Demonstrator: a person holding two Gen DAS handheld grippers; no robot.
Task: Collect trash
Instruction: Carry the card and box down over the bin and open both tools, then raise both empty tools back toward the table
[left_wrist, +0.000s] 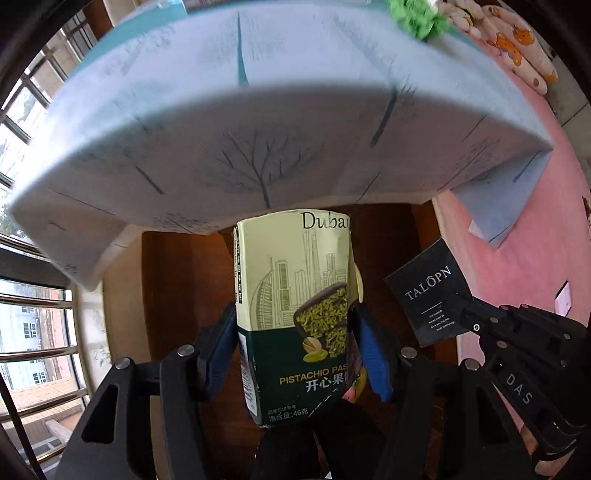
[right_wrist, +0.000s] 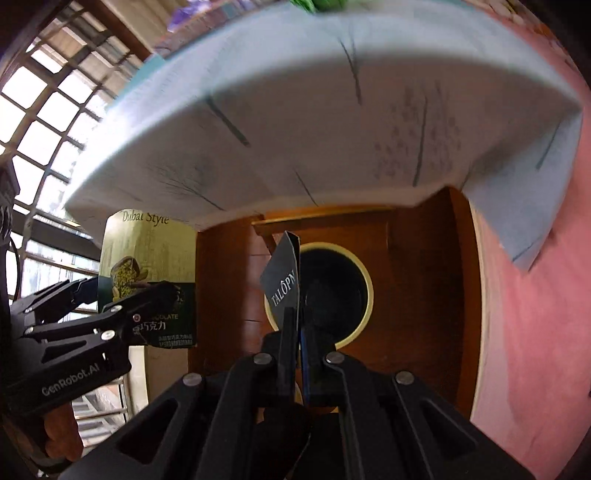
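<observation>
My left claw (left_wrist: 291, 343) grips the pistachio chocolate box (left_wrist: 295, 310) by its sides; the box's lower end hides behind my fingers. My right claw (right_wrist: 299, 332) pinches the black TALOPN card (right_wrist: 282, 284) edge-on above the round bin (right_wrist: 332, 291), half hidden. The desk (left_wrist: 258, 122) edge is blurred.

We see a pale cream and dark green chocolate box (left_wrist: 295, 317) printed with a fine line-drawn skyline and yellow-green pistachios, and beside it a black card (left_wrist: 430, 291) with white lettering. Our black grippers carry blue pads (left_wrist: 371, 354), and above them hangs a light blue cloth (left_wrist: 258, 122) patterned with thin dark tree sketches. Below lie reddish-brown wood (right_wrist: 413, 266), a black bin with a cream rim (right_wrist: 364, 273) and a pink sheet (right_wrist: 535, 332).
</observation>
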